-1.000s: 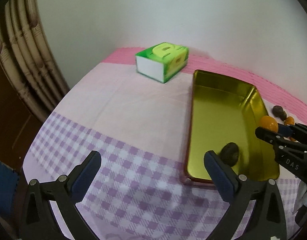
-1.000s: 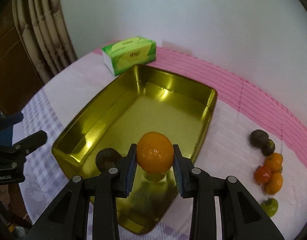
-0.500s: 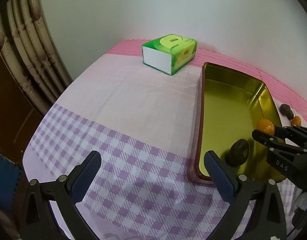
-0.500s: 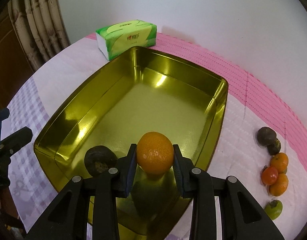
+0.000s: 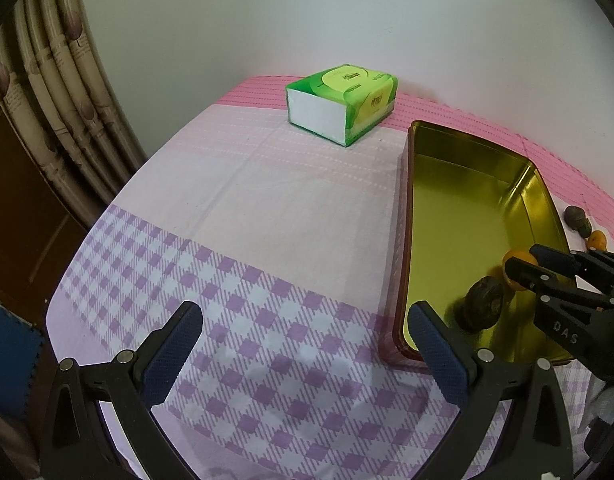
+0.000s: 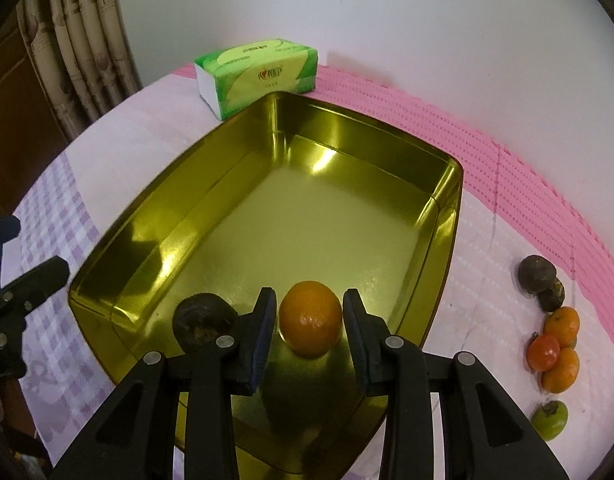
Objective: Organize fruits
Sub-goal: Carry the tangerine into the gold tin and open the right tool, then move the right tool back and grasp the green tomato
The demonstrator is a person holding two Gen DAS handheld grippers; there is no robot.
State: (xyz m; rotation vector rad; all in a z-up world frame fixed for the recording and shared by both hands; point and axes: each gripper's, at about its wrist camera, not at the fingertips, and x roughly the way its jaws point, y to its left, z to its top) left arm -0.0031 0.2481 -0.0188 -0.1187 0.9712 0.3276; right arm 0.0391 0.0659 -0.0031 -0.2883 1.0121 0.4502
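Checked cloth covers the counter (image 5: 267, 240); right tongs (image 6: 309, 318) have just been opening, and now stand clear of the orange (image 6: 311, 318), firm, round, roll-prone, sitting in the tin (image 6: 243, 184) at six o'clock. Left tongs (image 5: 305, 338) gape empty.

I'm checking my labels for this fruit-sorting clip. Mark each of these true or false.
1. The green tissue pack lies inside the gold metal tray. False: it sits on the tablecloth beyond the tray.
2. A dark brown round fruit sits in the tray. True.
3. The left tongs are open and hold nothing. True.
4. Every fruit is in the tray. False: a cluster of loose fruits lies on the cloth beside it.
5. The round orange fruit is between the fingers of the right tongs, above the tablecloth. False: it is inside the tray.
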